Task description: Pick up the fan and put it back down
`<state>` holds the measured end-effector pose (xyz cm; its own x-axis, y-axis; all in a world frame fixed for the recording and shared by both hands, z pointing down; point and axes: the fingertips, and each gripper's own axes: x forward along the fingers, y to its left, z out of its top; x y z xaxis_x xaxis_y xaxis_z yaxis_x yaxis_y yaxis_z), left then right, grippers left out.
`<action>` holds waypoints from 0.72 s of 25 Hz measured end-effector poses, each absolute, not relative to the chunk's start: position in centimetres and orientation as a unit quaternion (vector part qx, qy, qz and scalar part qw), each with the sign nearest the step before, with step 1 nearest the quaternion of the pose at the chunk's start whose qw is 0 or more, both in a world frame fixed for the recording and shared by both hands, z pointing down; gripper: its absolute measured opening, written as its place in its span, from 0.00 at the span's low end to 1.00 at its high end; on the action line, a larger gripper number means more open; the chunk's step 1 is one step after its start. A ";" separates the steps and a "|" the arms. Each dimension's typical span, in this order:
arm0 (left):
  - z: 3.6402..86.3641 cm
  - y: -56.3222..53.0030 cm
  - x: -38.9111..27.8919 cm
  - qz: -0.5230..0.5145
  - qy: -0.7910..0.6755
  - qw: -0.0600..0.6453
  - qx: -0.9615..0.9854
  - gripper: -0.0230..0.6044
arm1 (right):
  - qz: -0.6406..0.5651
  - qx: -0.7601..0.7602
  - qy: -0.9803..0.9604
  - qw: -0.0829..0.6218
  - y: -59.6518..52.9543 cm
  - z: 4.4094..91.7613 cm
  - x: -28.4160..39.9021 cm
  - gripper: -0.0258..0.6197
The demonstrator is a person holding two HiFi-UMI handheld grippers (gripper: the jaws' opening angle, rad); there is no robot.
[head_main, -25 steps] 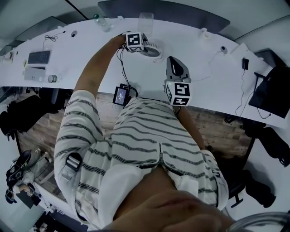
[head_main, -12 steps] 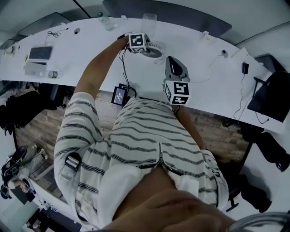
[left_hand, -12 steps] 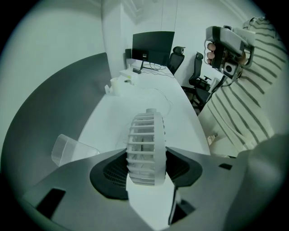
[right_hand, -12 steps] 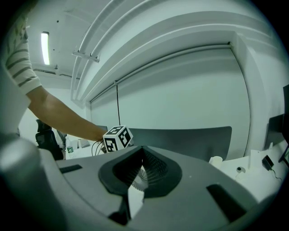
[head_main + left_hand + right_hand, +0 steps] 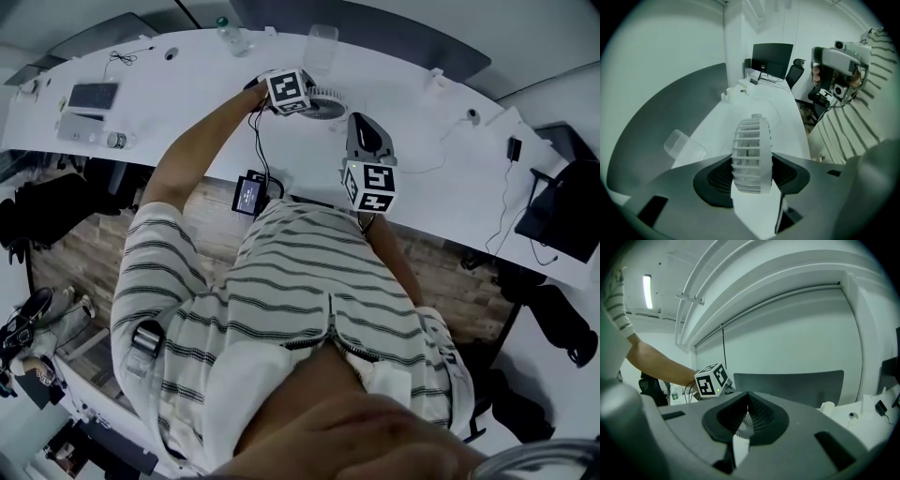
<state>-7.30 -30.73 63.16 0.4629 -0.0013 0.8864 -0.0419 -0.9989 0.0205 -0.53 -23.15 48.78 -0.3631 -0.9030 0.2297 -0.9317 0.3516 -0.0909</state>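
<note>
The small white fan (image 5: 751, 154) with a slatted round cage stands edge-on between the jaws of my left gripper (image 5: 751, 177), whose pads press on its two faces. It hangs a little above the white desk (image 5: 787, 117). In the head view the left gripper (image 5: 307, 97) reaches to the far part of the desk (image 5: 187, 103), with the fan (image 5: 325, 97) showing just right of its marker cube. My right gripper (image 5: 364, 129) hovers nearer the body, shut and holding nothing. In the right gripper view its jaws (image 5: 748, 401) meet, and the fan (image 5: 745, 426) shows through the slit.
A clear plastic cup (image 5: 321, 42) stands just behind the fan, also the cup (image 5: 684, 146) in the left gripper view. A bottle (image 5: 228, 33) sits at the back left. A black monitor (image 5: 772, 60) and cables lie further along the desk. A dark partition runs behind it.
The left gripper has risen a little from the desk with the fan in it and rolled slightly. The right gripper has stayed where it was.
</note>
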 end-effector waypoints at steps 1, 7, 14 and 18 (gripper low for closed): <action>62.9 -30.7 -7.5 0.517 -0.025 0.027 0.855 0.41 | 0.104 0.559 -0.820 0.070 -23.2 48.8 -0.7 0.06; 60.0 -30.0 -7.8 0.468 -0.098 0.076 0.875 0.41 | 0.106 0.559 -0.819 0.069 -23.3 48.8 -0.9 0.06; 55.8 -30.4 -7.6 0.372 -0.198 0.124 0.898 0.41 | 0.107 0.566 -0.815 0.064 -23.5 48.6 -0.5 0.06; 54.2 -30.6 -7.8 0.328 -0.245 0.138 0.902 0.41 | 0.107 0.565 -0.816 0.062 -23.4 48.6 -0.6 0.06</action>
<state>-7.80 -30.61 54.19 0.6652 -0.3511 0.6589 -0.5324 -0.8418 0.0889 -0.62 -23.37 48.60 -0.3548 -0.9079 0.2231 -0.9347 0.3395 -0.1047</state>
